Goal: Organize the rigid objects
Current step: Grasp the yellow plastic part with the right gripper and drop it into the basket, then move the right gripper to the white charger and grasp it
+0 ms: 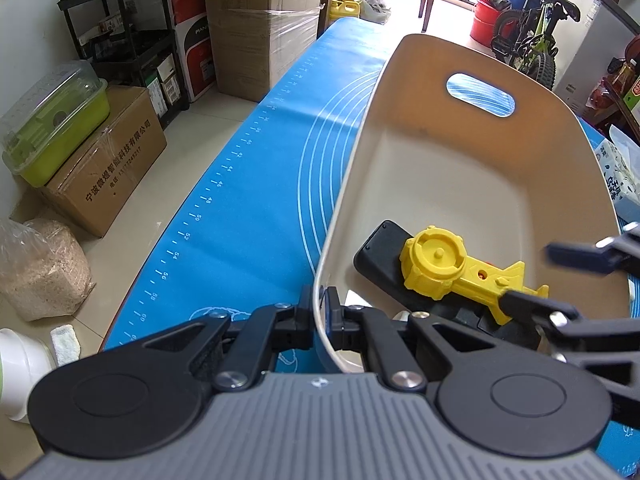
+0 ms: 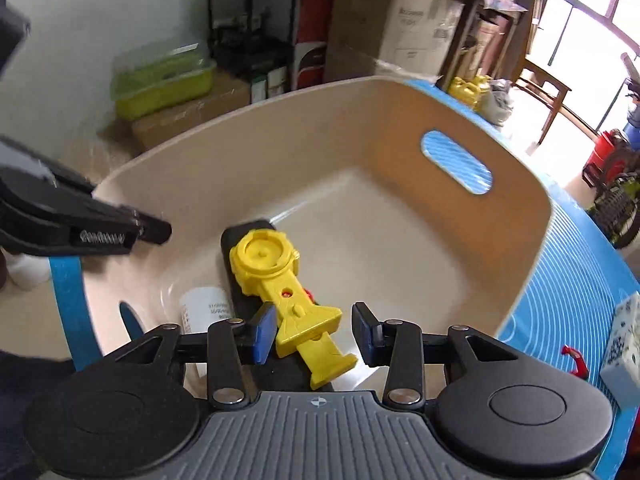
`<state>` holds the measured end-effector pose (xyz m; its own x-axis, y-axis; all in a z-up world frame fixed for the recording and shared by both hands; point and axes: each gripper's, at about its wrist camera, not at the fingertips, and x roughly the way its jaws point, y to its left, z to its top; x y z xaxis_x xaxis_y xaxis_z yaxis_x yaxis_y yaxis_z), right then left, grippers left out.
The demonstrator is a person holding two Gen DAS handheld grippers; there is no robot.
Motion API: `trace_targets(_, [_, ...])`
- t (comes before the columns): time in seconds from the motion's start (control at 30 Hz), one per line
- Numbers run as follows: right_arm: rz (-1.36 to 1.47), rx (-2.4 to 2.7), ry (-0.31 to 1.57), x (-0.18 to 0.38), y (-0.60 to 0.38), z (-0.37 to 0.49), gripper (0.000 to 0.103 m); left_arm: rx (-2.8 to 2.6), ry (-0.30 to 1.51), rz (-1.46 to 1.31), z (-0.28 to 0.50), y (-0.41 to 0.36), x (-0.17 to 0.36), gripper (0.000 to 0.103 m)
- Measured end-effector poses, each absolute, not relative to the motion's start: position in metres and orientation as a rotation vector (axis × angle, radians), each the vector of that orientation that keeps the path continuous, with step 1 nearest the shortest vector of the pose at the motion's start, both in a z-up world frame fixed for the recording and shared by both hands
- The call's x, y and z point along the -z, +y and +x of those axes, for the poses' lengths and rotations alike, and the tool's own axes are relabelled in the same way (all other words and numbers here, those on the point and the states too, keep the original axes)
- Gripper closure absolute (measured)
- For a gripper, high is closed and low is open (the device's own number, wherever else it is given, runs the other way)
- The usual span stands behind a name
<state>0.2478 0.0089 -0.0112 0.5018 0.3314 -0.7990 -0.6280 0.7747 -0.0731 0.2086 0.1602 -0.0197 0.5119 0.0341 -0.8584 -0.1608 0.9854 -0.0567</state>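
Two grippers work at one beige basket (image 1: pixel 420 80), which stands on a blue mat (image 1: pixel 248 184) covering the worktop. The left gripper (image 1: pixel 320 312), at the lower centre of the left wrist view, has its jaws clamped on the near rim of the basket. The right gripper (image 2: pixel 314 332), at the lower centre of the right wrist view, has its jaws apart, one on each side of the handle of a yellow plastic toy (image 2: pixel 276 276). The toy lies inside the basket, on top of a black flat object (image 1: pixel 380 252). A small white container (image 2: pixel 202 306) lies beside them in the near left corner.
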Motion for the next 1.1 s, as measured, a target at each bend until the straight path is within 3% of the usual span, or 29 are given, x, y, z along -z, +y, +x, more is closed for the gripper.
trace_targets(0.03, [-0.361, -0.589, 0.857, 0.007, 0.004, 0.246, 0.025, -0.118, 1.028, -0.136, 0.209, 0.16, 0.02, 0.097])
trace_targets(0.27, [-0.26, -0.545, 0.807, -0.017, -0.031, 0.234, 0.021, -0.116, 1.026, -0.143, 0.208, 0.161, 0.02, 0.096])
trace_targets(0.33, [-0.256, -0.518, 0.795, -0.022, -0.041, 0.23, 0.012, -0.116, 1.026, -0.151, 0.208, 0.162, 0.02, 0.096])
trace_targets(0.63, [-0.173, -0.365, 0.772, -0.031, -0.116, 0.225, 0.011, -0.116, 1.026, -0.151, 0.208, 0.164, 0.019, 0.096])
trace_targets(1.1, [-0.026, -0.184, 0.878, 0.053, -0.183, 0.232, 0.011, -0.117, 1.027, -0.144, 0.209, 0.164, 0.02, 0.096])
